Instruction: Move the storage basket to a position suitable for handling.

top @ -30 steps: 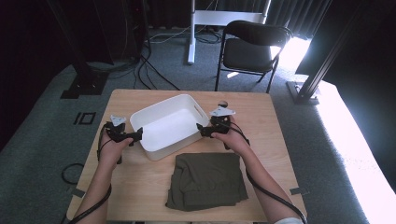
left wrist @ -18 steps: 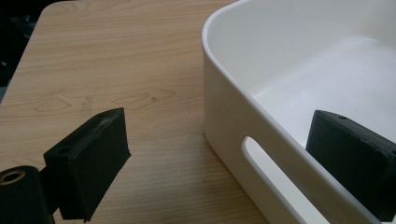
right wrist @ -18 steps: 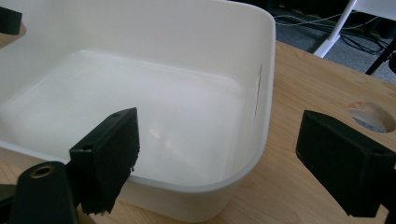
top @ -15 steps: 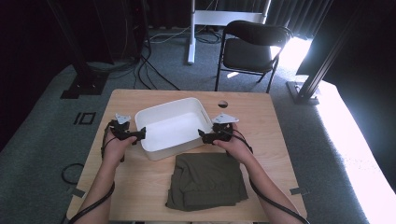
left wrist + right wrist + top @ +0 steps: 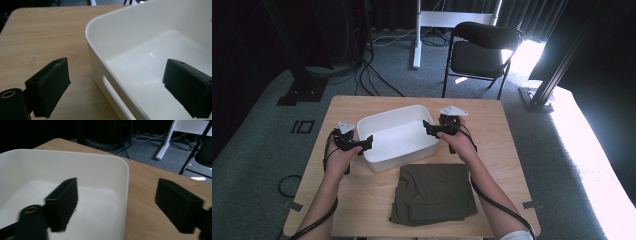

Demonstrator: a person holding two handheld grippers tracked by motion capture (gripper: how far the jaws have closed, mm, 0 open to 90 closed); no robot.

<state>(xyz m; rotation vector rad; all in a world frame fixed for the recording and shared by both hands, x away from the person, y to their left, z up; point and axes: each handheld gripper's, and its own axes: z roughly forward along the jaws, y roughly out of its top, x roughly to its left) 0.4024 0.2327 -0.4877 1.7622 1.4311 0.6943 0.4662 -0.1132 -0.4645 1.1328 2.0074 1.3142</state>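
An empty white plastic bin (image 5: 397, 135) sits mid-table, a little askew. My left gripper (image 5: 364, 142) is at its left end. In the left gripper view that gripper (image 5: 120, 87) is open and straddles the bin's wall (image 5: 100, 30), with one jaw over the wood and the other inside the bin. At the bin's right end my right gripper (image 5: 428, 127) is also open. In the right gripper view it (image 5: 117, 205) spans the bin's rim (image 5: 126, 177), with one jaw inside and one outside. A folded olive-green cloth (image 5: 434, 192) lies just in front of the bin.
The wooden table (image 5: 507, 140) has bare strips left and right of the bin. A black folding chair (image 5: 479, 50) and a white desk leg (image 5: 417, 35) stand beyond the far edge. Cables lie on the grey carpet (image 5: 377, 75).
The bin has shifted and turned slightly between my two grippers. My right hand moved a little nearer, then back toward the far side. The cloth has not moved.
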